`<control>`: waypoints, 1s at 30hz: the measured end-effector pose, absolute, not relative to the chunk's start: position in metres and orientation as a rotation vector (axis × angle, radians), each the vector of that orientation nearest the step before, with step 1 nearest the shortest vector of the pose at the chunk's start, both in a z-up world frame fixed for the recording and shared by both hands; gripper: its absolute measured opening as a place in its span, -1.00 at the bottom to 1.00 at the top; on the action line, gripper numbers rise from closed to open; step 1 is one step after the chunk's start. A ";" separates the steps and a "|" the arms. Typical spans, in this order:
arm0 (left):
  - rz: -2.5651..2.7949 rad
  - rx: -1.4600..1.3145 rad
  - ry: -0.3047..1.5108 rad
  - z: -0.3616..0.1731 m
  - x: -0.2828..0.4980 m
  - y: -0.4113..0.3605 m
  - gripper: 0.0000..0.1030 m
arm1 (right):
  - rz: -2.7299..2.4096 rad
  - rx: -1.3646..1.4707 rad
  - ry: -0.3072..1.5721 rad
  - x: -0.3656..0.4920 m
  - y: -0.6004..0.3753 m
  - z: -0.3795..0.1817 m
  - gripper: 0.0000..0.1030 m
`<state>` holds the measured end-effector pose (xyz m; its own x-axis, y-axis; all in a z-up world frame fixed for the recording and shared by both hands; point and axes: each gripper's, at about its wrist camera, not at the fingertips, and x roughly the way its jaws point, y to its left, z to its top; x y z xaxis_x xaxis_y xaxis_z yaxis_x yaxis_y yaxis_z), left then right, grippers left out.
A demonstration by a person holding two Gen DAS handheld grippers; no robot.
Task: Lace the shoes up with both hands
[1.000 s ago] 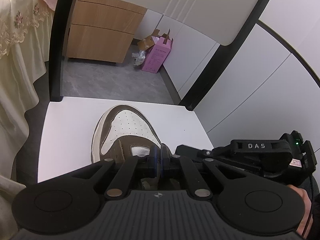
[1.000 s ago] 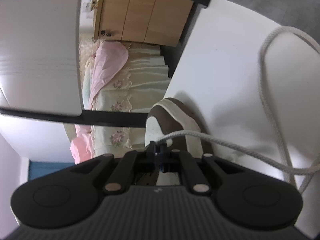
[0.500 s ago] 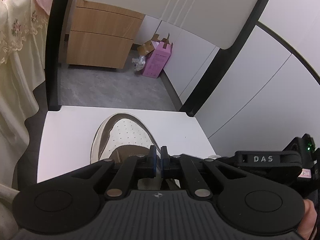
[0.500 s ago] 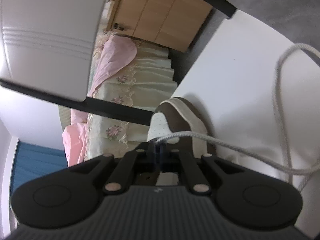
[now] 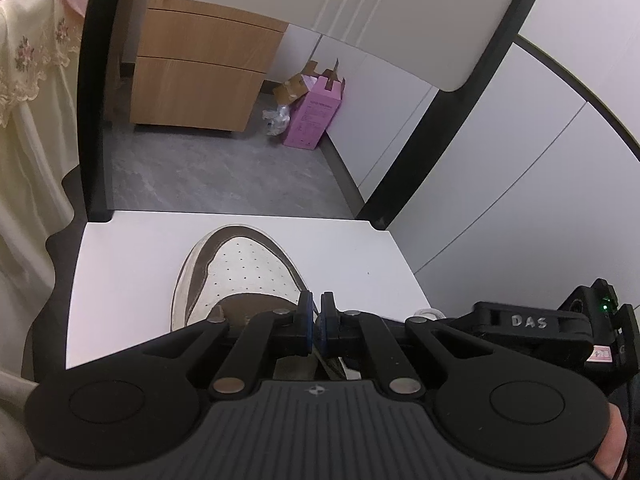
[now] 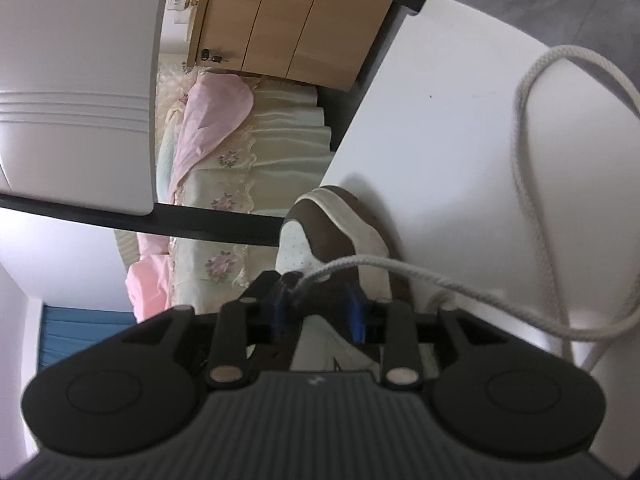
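A brown and white sneaker [image 5: 236, 268] stands on the white table [image 5: 124, 264], toe pointing away; it also shows in the right wrist view [image 6: 320, 236]. My left gripper [image 5: 316, 320] is over the shoe's lace area with its jaws almost closed; whether it pinches anything is hidden. My right gripper [image 6: 318, 306] is open above the shoe, and the white lace [image 6: 532, 168] rests against its left fingertip and loops off to the right over the table. The other hand's gripper body [image 5: 532, 328] sits at the right in the left wrist view.
A wooden drawer cabinet [image 5: 200, 80] and a pink box [image 5: 316, 116] stand on the grey floor beyond the table. A bed with lace cover [image 5: 28, 92] is to the left. White wall panels [image 5: 500, 168] rise at the right.
My right gripper has opened and let go of the lace, which now lies loose across its fingers. My left gripper has pulled back slightly along the shoe.
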<state>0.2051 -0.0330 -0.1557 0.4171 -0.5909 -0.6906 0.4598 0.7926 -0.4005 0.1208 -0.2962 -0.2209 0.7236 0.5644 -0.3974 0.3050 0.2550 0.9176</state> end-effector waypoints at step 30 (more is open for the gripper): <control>-0.632 -0.248 0.978 -0.158 0.215 -0.027 -0.92 | 0.141 1.696 0.762 0.112 -0.296 -0.242 -0.77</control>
